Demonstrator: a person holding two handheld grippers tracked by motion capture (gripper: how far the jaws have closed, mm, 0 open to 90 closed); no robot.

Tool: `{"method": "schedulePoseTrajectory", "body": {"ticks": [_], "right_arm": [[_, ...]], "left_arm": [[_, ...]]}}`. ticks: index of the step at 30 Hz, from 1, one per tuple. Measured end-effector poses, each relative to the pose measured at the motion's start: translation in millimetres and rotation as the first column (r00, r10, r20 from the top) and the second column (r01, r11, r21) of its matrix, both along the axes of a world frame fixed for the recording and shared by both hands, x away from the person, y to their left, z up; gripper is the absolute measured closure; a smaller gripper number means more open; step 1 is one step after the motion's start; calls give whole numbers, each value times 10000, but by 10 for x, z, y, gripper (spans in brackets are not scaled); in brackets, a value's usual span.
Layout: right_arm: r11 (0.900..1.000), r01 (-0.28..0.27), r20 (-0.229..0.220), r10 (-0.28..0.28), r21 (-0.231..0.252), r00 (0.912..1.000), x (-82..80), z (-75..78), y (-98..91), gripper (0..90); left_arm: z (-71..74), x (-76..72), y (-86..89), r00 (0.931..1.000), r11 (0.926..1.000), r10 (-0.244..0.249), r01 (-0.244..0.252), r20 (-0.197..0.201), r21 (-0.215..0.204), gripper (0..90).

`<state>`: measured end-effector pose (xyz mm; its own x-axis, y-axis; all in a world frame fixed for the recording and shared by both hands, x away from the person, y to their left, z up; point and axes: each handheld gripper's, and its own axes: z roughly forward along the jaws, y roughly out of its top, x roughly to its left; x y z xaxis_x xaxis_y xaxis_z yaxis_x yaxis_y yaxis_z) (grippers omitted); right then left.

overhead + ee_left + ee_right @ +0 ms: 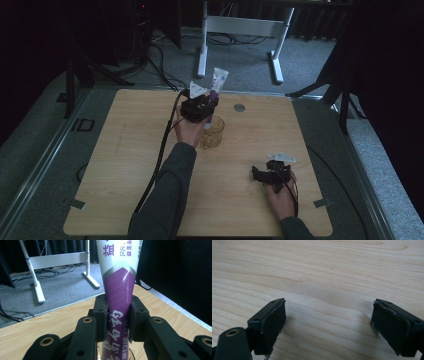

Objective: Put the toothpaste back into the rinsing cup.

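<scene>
A white and purple tube (pixel 216 85) with printed characters stands upright in my left gripper (pixel 206 106), which is shut on its lower part above a clear glass cup (pixel 212 133) at the middle of the table. In the left gripper view the tube (pixel 119 290) rises between the two pads (pixel 102 315), and the cup's rim (pixel 101 350) shows just beneath. My right gripper (pixel 260 176) rests low near the table's front right. Its jaws stand wide apart, and between the pads (pixel 272 325) there is bare wood.
The wooden table (pixel 125 150) has a small round metal insert (pixel 239 107) behind the cup. Cables trail from both grippers. Beyond the far edge stands a white desk frame (pixel 240 30) on grey carpet, with dark curtains at both sides.
</scene>
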<state>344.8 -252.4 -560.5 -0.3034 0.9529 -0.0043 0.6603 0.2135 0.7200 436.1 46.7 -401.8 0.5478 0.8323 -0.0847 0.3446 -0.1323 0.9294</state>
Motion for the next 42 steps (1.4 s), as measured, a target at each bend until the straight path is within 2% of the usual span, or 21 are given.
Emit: {"method": "schedulePoseTrajectory", "body": {"ticks": [8,18,42], "right_arm": [[10000,-3,0,3,0,10000,0,0,0,123],[10000,-50,11,50,-7,10000,0,-1,-1,123],[9999,-119,5,119,-20,9999,-1,-1,0,123]], "left_arm": [[-14,21,-73,9999,9999,-102,102,82,-43,717],[-13,54,-173,9996,9995,-205,200,187,238,715],[-119,160,-232,9999,9992,-155,154,22,380,712]]}}
